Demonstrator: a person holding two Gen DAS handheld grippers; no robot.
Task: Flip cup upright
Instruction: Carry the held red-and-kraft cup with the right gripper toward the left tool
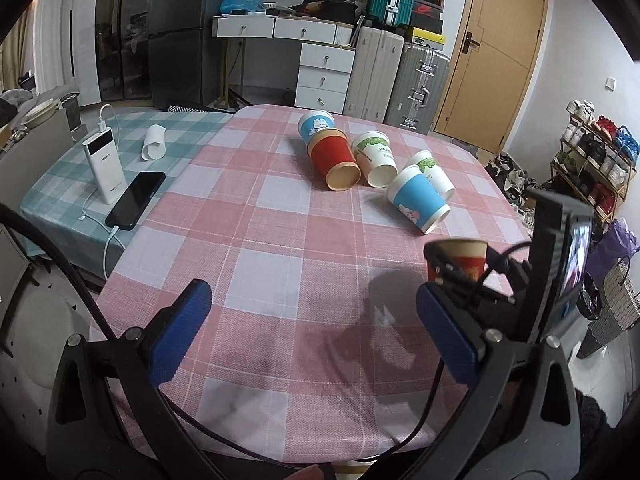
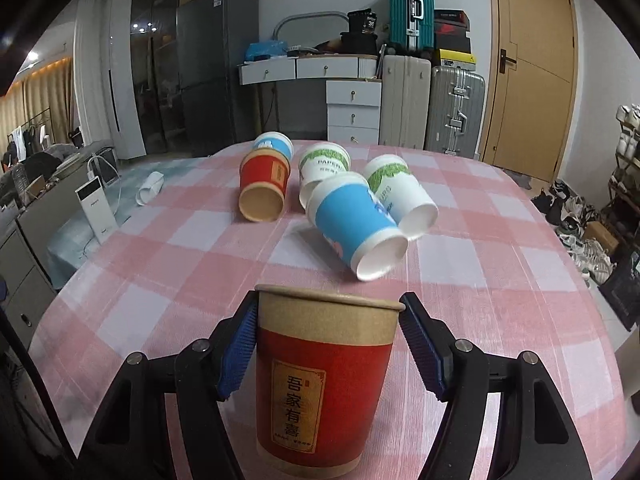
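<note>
Pink-and-white checked cloth [image 2: 160, 280] covers the table, with a teal checked cloth [image 1: 60, 176] on the lower surface beside it, and suitcases, white drawers and a wooden door stand behind.

From the left wrist view, the red cup with a kraft band [image 2: 324, 380] is mostly hidden behind the other tool; only its rim and a strip of red show. In the right wrist view its base is close to the bottom edge and the small print under the label is too fine to read. This cup stands upright, mouth up, near the front edge of the table, red below a brown upper band, with a gold label of Chinese characters.

The right gripper [image 2: 328, 344] brackets the cup just under its rim; the blue pads [image 2: 240, 352] sit at the cup's sides, and contact cannot be confirmed. The left gripper [image 1: 316, 336] is spread wide over bare cloth, holding nothing.

Five other cups lie tipped on their sides farther back: two blue cups [image 2: 356, 220], two green-and-white cups [image 2: 400, 192] and one red cup [image 2: 264, 188]. A white power bank [image 1: 102, 164] and a dark phone [image 1: 136, 200] rest on the teal cloth.
</note>
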